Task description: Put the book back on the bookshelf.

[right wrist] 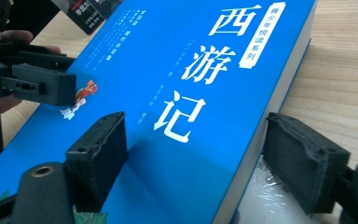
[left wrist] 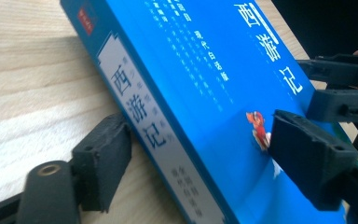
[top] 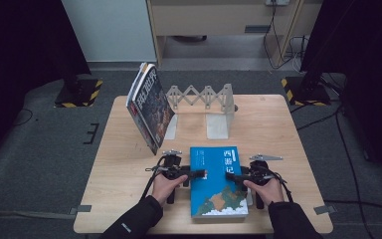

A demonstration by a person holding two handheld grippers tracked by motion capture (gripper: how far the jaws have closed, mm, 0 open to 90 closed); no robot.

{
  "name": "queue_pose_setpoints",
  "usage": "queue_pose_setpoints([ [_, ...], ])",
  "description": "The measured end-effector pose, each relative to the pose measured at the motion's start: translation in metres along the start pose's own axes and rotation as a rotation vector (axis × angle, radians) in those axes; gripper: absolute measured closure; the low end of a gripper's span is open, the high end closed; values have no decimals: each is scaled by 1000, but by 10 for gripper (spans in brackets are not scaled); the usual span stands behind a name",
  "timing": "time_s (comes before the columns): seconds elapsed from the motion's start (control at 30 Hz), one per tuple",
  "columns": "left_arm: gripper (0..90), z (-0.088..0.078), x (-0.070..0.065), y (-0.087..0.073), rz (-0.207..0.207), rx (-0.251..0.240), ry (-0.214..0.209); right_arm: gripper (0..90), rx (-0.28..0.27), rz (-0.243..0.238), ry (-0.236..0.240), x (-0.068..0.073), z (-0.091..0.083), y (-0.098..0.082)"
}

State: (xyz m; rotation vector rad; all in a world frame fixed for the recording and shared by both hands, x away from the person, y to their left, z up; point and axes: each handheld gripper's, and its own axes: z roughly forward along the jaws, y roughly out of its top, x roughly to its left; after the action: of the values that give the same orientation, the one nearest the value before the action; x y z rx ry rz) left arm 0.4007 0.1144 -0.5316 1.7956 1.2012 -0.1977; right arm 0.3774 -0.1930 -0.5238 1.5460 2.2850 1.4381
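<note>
My left gripper (top: 197, 174) hides part of the blue book (top: 218, 180); its near corner is cut off in my right gripper view

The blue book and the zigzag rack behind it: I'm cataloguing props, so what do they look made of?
Blue book: paper pages with a glossy, probably laminated card cover, judging by the sheen in the right gripper view. Zigzag rack: looks like matte grey sheet metal, thin and flat-cut, though painted plastic cannot be ruled out.

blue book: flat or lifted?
Flat. The blue book lies closed, cover up, on the table; both grippers' fingers straddle its edges.
</note>
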Motion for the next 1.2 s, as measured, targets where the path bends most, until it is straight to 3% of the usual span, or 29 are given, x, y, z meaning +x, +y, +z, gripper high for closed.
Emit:
queue_pose_setpoints([
  [0.33,202,2,1,6,-13,30,-13,212,-7,21,1,0,1,-1],
  [0.43,240,-1,1,7,-45,34,-5,216,-6,14,6,-1,1,-1],
  [0.63,259,-5,-1,8,-39,37,2,225,-9,12,18,-2,2,0],
  [0.8,280,-6,-1,9,-21,23,-19,231,-3,16,20,-2,2,1],
  [1.2,274,-1,0,9,-36,23,-46,234,2,5,19,-2,2,2],
])
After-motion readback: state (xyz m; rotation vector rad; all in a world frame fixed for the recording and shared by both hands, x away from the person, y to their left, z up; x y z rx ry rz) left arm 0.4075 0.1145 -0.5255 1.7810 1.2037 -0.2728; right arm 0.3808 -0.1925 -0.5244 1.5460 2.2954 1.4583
